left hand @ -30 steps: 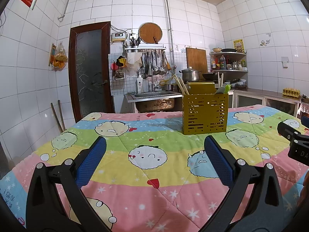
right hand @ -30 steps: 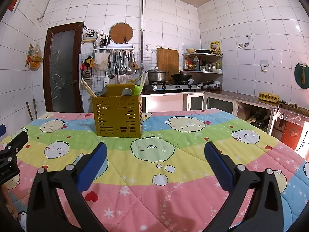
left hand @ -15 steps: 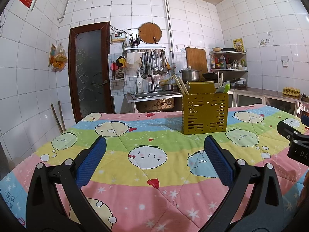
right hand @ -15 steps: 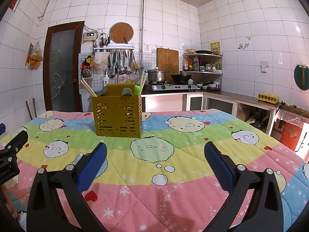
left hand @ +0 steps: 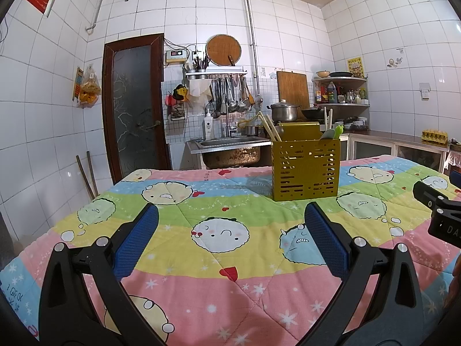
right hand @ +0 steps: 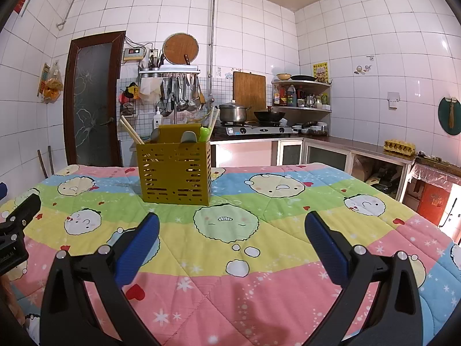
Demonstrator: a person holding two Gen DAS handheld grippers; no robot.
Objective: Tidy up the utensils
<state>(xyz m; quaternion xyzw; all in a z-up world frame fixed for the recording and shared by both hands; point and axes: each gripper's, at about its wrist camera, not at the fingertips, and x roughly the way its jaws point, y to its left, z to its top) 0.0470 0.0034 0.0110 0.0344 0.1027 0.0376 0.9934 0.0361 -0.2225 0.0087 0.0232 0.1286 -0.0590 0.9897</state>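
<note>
1. A yellow slotted utensil holder (left hand: 305, 168) stands upright right of centre in the left view, on a cartoon quilt (left hand: 201, 259).
2. Chopsticks (right hand: 131, 132) and spoons (right hand: 188, 137) stick out of the top; they are likely light, stiff and slippery, best pinched at the exposed ends.
3. The left gripper (left hand: 229, 240) and right gripper (right hand: 230, 242) are both spread wide, empty, well short of the holder.

A bright quilt (left hand: 230, 282) with cartoon faces fills the bottom of the frame. A brown door (left hand: 134, 103) is at the left. A sink (left hand: 230, 151) is in the middle. A pot (right hand: 232, 113) and wok (right hand: 269, 114) sit right of center.
</note>
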